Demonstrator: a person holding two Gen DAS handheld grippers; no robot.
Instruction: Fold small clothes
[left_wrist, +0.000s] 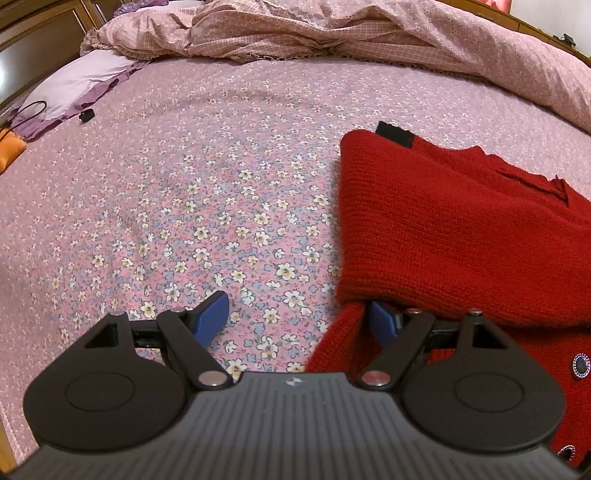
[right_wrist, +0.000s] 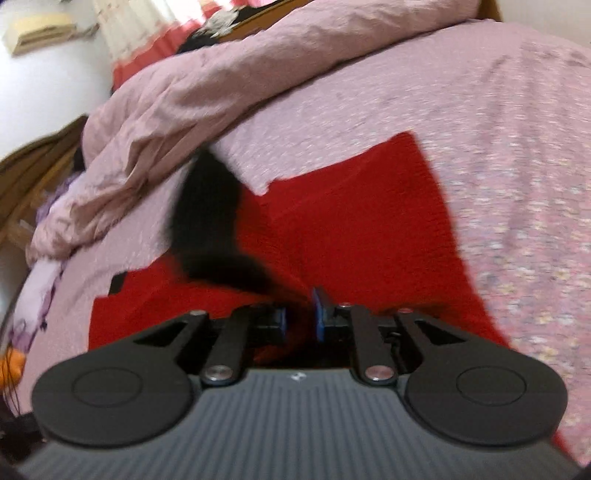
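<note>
Mid-fold: right tool (right_wrist: 301, 317) pinching red sweater (right_wrist: 362, 229), left tool (left_wrist: 299, 317) open, sleeve at 3 o'clock. Next: lay flap flat on bed (left_wrist: 207, 155).

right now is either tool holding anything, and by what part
The right tool is nearly shut with red sweater fabric between its pads, at an edge near its black trim. The left tool is open, gripping nothing.

Left-wrist view: sweater (left_wrist: 461, 229) lies on bedsheet (left_wrist: 221, 166), ctr-right to 4 o'clock. Quilt (left_wrist: 332, 33) bunched behind, 12 to 2 o'clock. Pillow (left_wrist: 81, 85) at 10 o'clock, well apart from sweater.
</note>
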